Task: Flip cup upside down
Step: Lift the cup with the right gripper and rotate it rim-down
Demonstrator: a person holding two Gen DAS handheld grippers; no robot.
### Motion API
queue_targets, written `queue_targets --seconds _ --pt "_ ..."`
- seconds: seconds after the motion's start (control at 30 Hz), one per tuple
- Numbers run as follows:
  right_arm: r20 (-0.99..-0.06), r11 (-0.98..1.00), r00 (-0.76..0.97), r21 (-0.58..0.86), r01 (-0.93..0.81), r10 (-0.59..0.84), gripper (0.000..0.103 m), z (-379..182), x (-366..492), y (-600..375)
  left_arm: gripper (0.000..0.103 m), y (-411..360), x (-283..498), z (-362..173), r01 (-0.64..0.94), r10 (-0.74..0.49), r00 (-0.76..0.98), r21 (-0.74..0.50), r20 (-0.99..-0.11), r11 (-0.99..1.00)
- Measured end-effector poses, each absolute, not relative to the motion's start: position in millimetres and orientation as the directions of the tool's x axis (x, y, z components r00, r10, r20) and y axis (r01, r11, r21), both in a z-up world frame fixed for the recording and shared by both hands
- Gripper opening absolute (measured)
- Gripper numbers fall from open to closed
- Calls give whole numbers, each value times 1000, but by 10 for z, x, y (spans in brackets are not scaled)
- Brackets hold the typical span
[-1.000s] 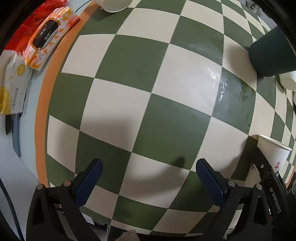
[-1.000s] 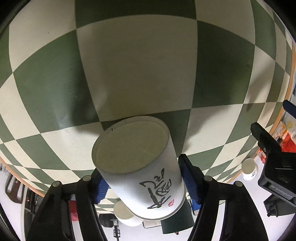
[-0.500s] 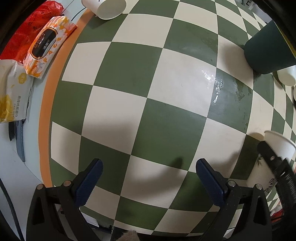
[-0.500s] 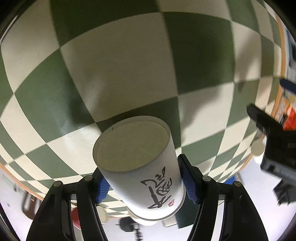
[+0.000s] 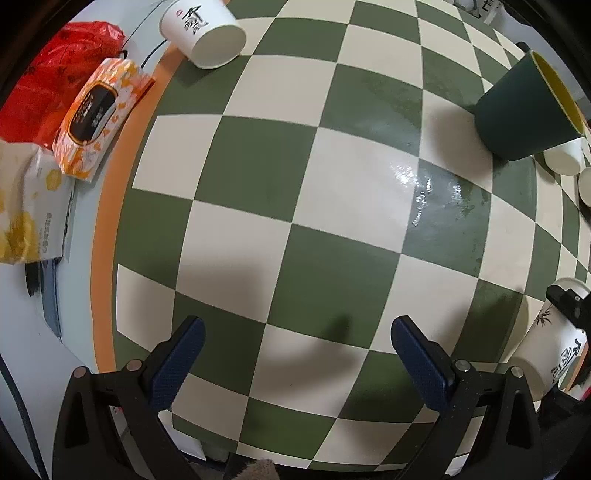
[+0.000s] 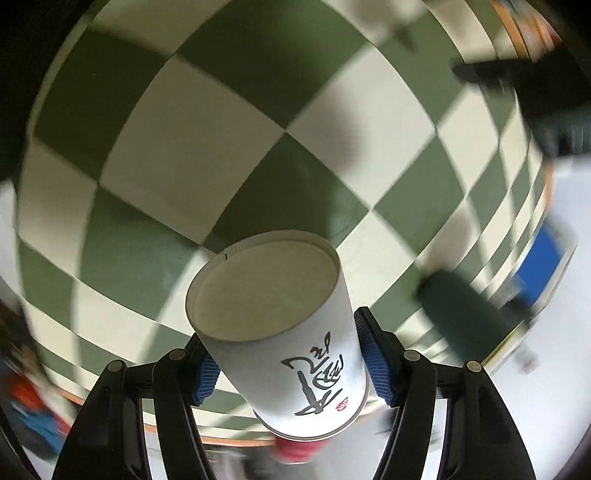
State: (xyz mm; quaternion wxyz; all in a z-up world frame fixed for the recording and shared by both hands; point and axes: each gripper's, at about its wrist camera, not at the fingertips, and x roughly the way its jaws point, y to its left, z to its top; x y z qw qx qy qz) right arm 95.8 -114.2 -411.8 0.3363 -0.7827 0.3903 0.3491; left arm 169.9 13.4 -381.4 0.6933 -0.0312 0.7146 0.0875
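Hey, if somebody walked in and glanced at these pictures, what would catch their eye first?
Probably the white paper cup with black brush lettering, clamped between the right gripper jaws with its flat bottom toward the camera, above the green and cream checkered tablecloth. Next, the left gripper hanging wide open with nothing in it. Then the dark green cup at the table's far right and the bright orange wipes pack off to the left.

The middle of the checkered table (image 5: pixel 332 206) is bare, so a gripper can pass there. A dark green cup (image 5: pixel 524 107) and small white cups (image 5: pixel 563 160) stand near the right edge. A paper cup (image 5: pixel 203 35) lies at the far left corner. Off the left edge sit a wipes pack (image 5: pixel 96 118) and a red bag (image 5: pixel 55 70).
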Motion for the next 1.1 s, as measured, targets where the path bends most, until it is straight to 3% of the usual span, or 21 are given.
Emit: queue_targets --seconds 0.2,0.43,0.77,1.1 --pt "-862 -85 242 -229 -970 -445 68 -4035 1429 -1104 103 122 1801 -3697 -137 81 -26 84 -996 987" --pt "-919 320 27 -164 -933 -394 68 -3954 1795 -1167 103 -12 1769 -3573 -107 87 -16 88 -996 990" --pt "-936 726 -237 -27 -687 -258 68 -4051 2214 -1518 103 -194 1735 -3480 -72 91 0 91 -996 993" --pt "-915 920 -377 15 -391 -146 68 -4231 2511 -2084 103 -328 1681 -3460 -44 90 1 90 -996 995"
